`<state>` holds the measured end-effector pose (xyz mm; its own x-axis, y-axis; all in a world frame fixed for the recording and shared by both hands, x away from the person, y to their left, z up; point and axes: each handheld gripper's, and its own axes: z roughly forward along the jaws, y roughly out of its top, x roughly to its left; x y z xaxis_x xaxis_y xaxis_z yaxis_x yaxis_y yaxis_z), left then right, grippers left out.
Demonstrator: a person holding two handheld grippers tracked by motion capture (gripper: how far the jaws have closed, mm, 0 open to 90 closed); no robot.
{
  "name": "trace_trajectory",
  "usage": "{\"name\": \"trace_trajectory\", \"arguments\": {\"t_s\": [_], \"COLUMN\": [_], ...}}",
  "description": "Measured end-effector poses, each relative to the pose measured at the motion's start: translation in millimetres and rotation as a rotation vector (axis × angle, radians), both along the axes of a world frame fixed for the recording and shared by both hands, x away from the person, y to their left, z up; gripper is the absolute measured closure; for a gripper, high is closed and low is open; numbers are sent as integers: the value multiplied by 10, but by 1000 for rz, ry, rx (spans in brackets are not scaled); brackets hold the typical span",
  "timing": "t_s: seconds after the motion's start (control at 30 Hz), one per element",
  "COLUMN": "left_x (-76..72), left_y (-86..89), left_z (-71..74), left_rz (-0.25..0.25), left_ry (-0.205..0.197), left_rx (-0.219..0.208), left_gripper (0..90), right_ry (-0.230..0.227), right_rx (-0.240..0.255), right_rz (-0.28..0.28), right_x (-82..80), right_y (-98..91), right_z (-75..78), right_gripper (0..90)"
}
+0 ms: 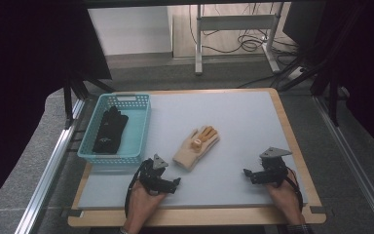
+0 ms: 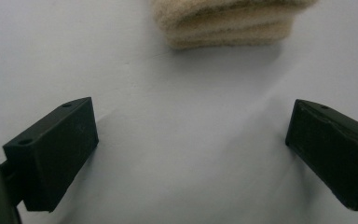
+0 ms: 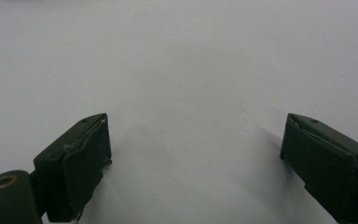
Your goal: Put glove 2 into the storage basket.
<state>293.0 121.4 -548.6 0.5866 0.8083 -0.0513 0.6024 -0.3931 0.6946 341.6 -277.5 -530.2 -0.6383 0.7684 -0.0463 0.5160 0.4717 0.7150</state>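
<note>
Both forearms come in at the near edge of the table, each hand w/ a gripper resting low over the pale grey mat point(image 1: 233, 131). Left gripper point(image 1: 175, 183) sits near-left, jaws spread wide w/ nothing between them; its own view shows bare mat between the pads and the cuff of the beige knit glove point(image 2: 228, 23) just ahead. Right gripper point(image 1: 248, 174) sits near-right, jaws also at full spread and empty, bare mat in front of it in its own view. Glove point(image 1: 196, 147) lies flat about mid-mat, just up and to the right of the left gripper, well apart from the right one, so left hand is clearly nearer. Long axis runs diagonal: cuff toward the near-left, orange-tipped fingers pointing far-right. Judging from that, the cuff end is the natural grab pt for the left gripper, a short reach fwd. Teal plastic basket point(image 1: 135, 102) sits at far-left of the mat, just left of the glove, w/ a black glove point(image 1: 109, 131) inside; a small pale mark shows on it, too small to read. No other writing or brand legible.
</note>
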Motion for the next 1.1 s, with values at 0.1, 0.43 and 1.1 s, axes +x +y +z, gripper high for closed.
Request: {"name": "trace_trajectory", "arguments": {"t_s": [0.1, 0.43, 1.1], "left_x": [2, 195, 956], "left_y": [-5, -144, -662], "left_z": [7, 301, 425], "left_rz": [3, -50, -63], "left_ry": [6, 27, 110], "left_rx": [2, 2, -5], "left_gripper": [24, 40, 38], "right_ry": [-1, -2, -1], "right_rx": [0, 1, 2], "right_rz": [0, 0, 1], "right_x": [-1, -2, 0], "right_y": [0, -1, -2], "right_z": [-1, -1, -1], "right_gripper": [81, 81, 81]}}
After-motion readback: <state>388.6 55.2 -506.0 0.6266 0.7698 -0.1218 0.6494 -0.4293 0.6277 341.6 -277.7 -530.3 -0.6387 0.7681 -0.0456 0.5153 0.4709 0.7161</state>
